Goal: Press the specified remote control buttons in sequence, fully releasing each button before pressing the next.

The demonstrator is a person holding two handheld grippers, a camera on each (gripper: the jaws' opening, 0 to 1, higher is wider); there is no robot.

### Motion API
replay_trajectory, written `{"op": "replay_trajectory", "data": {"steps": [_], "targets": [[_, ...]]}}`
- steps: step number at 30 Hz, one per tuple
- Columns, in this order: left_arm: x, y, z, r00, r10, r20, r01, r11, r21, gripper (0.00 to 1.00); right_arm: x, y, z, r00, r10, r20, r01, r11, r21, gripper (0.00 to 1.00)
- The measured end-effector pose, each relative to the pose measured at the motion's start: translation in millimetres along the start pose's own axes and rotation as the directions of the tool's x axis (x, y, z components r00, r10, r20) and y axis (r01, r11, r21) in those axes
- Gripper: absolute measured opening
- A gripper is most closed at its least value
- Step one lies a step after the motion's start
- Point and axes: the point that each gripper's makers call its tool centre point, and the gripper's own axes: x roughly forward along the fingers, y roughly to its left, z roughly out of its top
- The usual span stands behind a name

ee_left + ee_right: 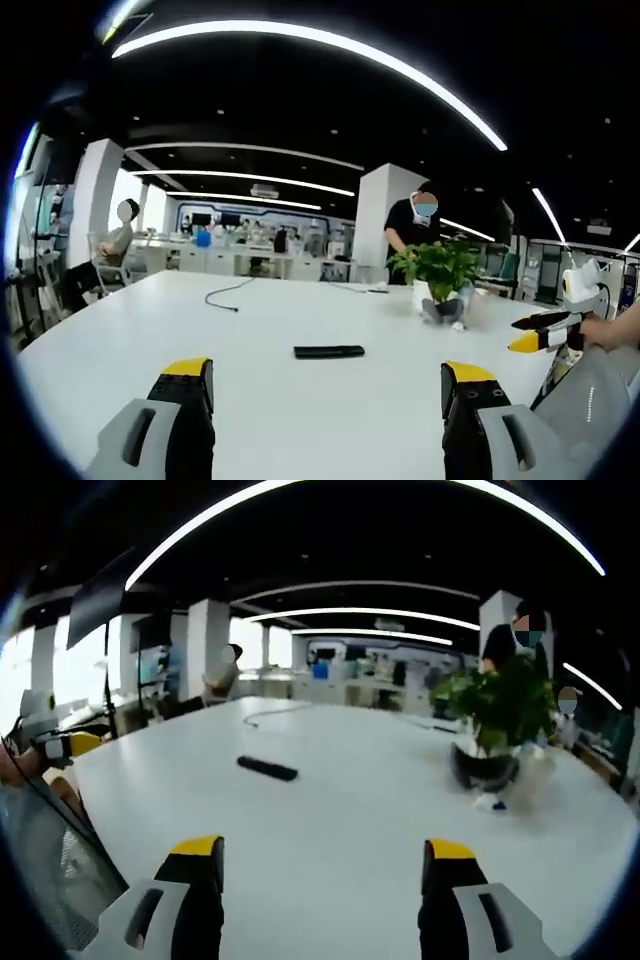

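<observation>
Table (120, 330): broad white top; the risk here is a long reach across bare surface, since both grippers hang above its near edge with nothing touched.
Potted plant (440, 272): stands on the table near its far right side; a wide swing of the right gripper could brush its leaves.
Person standing (412, 222): behind the plant, well apart from the work.
Left gripper (327, 388): jaws spread wide, holding nothing; the remote lies ahead, roughly between them.
Right gripper (327, 862): jaws likewise parted and bare; it also shows at the right of the left gripper view, where its yellow tips look nearly together, so its spread is read from its own view.
Remote control (329, 351): black, flat, lying alone mid-table, well apart from the plant. Buttons too small to tell; judged risk is pressing the wrong key or sliding the unpinned remote.
Cable (228, 294): loose on the far table, out of the way.
</observation>
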Motion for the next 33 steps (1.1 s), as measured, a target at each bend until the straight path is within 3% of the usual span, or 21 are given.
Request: {"op": "replay_trajectory", "data": {"steps": [6, 12, 15, 19, 22, 28, 31, 33], "targets": [[-1.1, 2.9, -3.0, 1.0, 0.012, -0.011, -0.012, 1.0, -0.008, 0.98, 0.6, 9.2, 1.7, 0.999, 0.049, 0.004, -0.049, 0.999, -0.003, 0.8], [-1.8, 7.2, -6.3, 0.999, 0.037, -0.029, -0.037, 0.999, 0.002, 0.98, 1.5, -3.6, -3.4, 1.0, 0.021, -0.003, -0.021, 0.999, 0.025, 0.8], [-3.8, 12.4, -1.1, 0.997, 0.071, -0.004, -0.071, 0.997, 0.02, 0.98, 2.3, 1.8, -3.5, 0.999, 0.048, -0.003, -0.048, 0.999, -0.009, 0.79], [-3.8, 13.5, -3.5, 0.996, 0.083, -0.02, -0.083, 0.996, 0.017, 1.0, 3.5, 4.2, -5.7, 0.998, 0.068, -0.008, -0.069, 0.997, -0.032, 0.79], [-3.2, 9.5, -0.2, 0.998, 0.066, -0.006, -0.066, 0.997, 0.03, 1.0, 2.1, -0.4, -5.7, 0.998, 0.068, 0.006, -0.068, 0.997, 0.035, 0.78], [-0.1, 1.0, -6.8, 0.998, 0.029, -0.048, -0.027, 0.999, 0.045, 0.99, -0.5, -6.3, -2.6, 0.999, 0.039, 0.026, -0.04, 0.998, 0.049, 0.78], [0.4, 5.3, -7.2, 0.997, 0.043, -0.056, -0.044, 0.999, -0.005, 1.0, 0.5, -2.6, -4.5, 0.998, 0.056, 0.013, -0.056, 0.998, 0.039, 0.78], [1.1, 6.6, -13.6, 0.995, 0.04, -0.095, -0.044, 0.998, -0.04, 1.0, 1.0, -1.3, -5.4, 0.998, 0.063, 0.008, -0.063, 0.997, 0.04, 0.77]]}}
